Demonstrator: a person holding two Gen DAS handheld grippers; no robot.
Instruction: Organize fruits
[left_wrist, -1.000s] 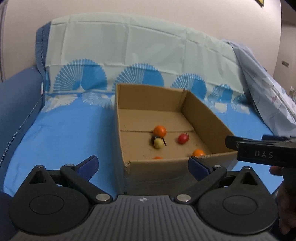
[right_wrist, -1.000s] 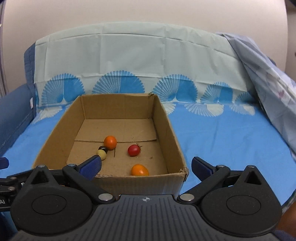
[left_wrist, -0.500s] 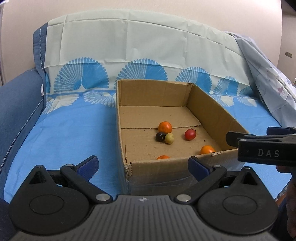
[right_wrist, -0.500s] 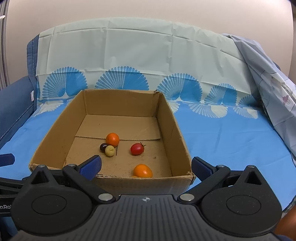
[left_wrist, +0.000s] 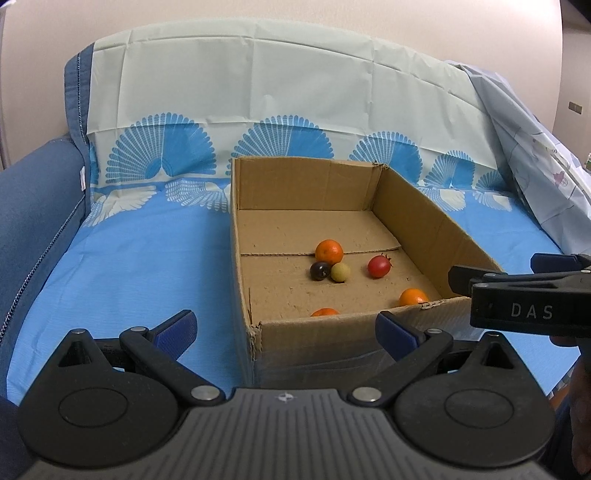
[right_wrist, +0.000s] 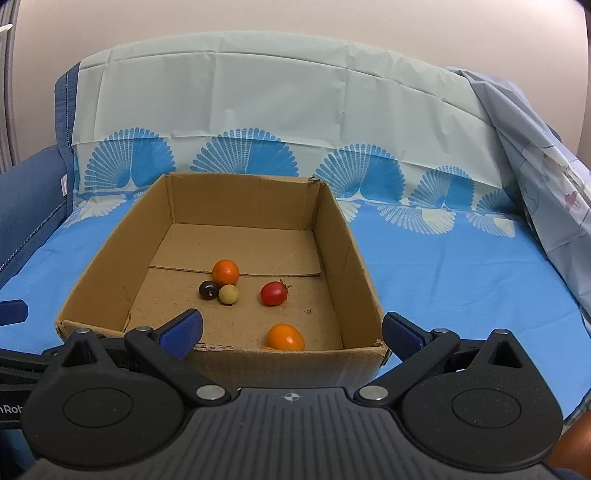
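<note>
An open cardboard box (left_wrist: 439, 229) (right_wrist: 110, 269) lies on a blue sheet. Inside it are an orange mandarin (left_wrist: 328, 251) (right_wrist: 225, 272), a dark plum (left_wrist: 320, 271) (right_wrist: 208, 290), a pale yellow fruit (left_wrist: 340, 273) (right_wrist: 228, 294), a red tomato (left_wrist: 379, 266) (right_wrist: 273, 293) and an orange fruit (left_wrist: 413, 297) (right_wrist: 285, 337) near the front wall. Another orange fruit (left_wrist: 324, 312) peeks over the front wall in the left wrist view. My left gripper (left_wrist: 286, 328) is open and empty, in front of the box. My right gripper (right_wrist: 291, 332) is open and empty, just before the front wall; its side shows in the left wrist view (left_wrist: 517, 295).
The sheet (left_wrist: 129, 266) with fan patterns covers a sofa seat and backrest. A blue armrest (left_wrist: 33, 206) rises at the left. A pale patterned cloth (right_wrist: 535, 177) hangs at the right. A wall stands behind.
Both grippers have risen and tilted a little, so the box floor and fruits show more fully. The fruits have stayed in place. Both grippers have stayed open.
</note>
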